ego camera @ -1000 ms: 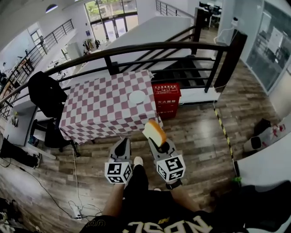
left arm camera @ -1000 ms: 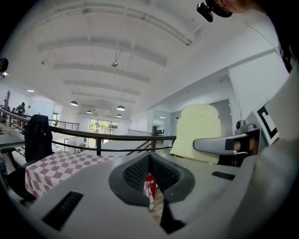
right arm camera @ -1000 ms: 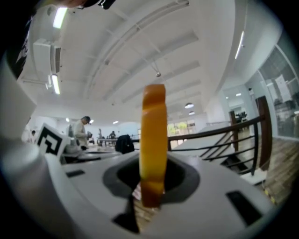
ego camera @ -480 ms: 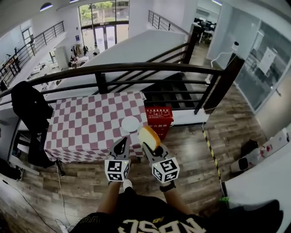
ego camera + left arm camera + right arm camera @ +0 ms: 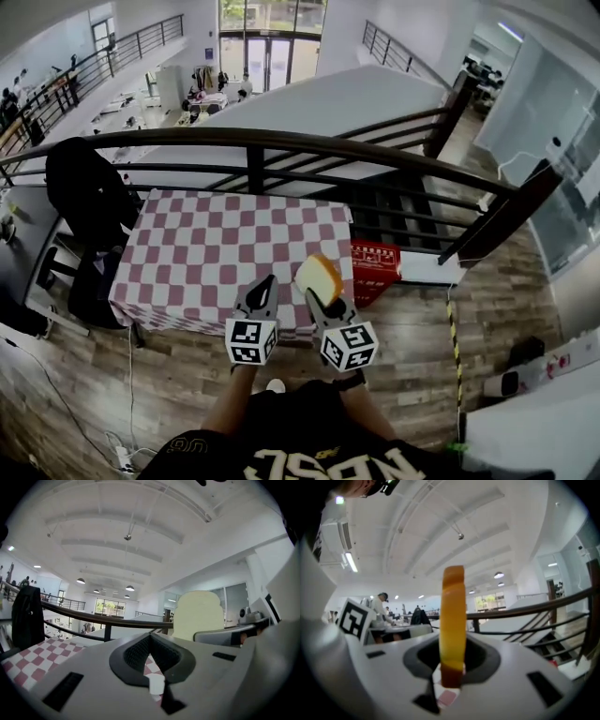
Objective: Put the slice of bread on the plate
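My right claw (image 5: 315, 294) pinches the thin, crusted bread slice (image 5: 318, 274) near the checkered surface's (image 5: 206, 253) front edge; my left claw (image 5: 264, 281) is pressed together.

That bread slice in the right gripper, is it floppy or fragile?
Probably stiff: the bread slice stands upright above the right gripper without drooping. Likely light too, since a pinch on its bottom edge alone carries it. It may dent if squeezed.

Table (image 5: 216, 248) under checked cloth (image 5: 169, 302)
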Demonstrator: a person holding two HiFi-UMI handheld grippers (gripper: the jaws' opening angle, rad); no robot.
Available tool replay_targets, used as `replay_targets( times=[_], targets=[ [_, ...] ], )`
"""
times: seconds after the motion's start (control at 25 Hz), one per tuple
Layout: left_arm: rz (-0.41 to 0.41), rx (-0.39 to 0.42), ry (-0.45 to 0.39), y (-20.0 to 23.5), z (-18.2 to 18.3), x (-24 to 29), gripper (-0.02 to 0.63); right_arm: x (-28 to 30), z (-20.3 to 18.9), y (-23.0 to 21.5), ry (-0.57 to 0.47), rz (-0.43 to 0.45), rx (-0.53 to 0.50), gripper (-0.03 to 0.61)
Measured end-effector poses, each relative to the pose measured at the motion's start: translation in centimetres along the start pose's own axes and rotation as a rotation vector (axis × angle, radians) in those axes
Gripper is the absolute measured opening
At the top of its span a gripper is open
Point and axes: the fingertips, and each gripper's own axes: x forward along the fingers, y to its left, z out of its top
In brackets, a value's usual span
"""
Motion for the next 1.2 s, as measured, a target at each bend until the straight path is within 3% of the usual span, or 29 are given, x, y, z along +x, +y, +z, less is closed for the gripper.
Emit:
replay_targets(
  times=[0.52,0.76,1.2],
  targets=[
    [0.025,-0.126,0.145,3.6,-7.2,5.9,0.018,5.3,-5.0,-5.9,0.134,-0.029,0.076,0.095],
    [0.011,-0.139,0.211,3.9,-9.7,9.4,0.019,8.0,-7.9,-8.6,0.220,0.008,0.133,0.095],
    [-0.021,-0.223,0.391,2.0,-16.3,12.1,0.019,10.1,-16.7,-11.2,0.471,0.025,0.293,0.095]
  ],
)
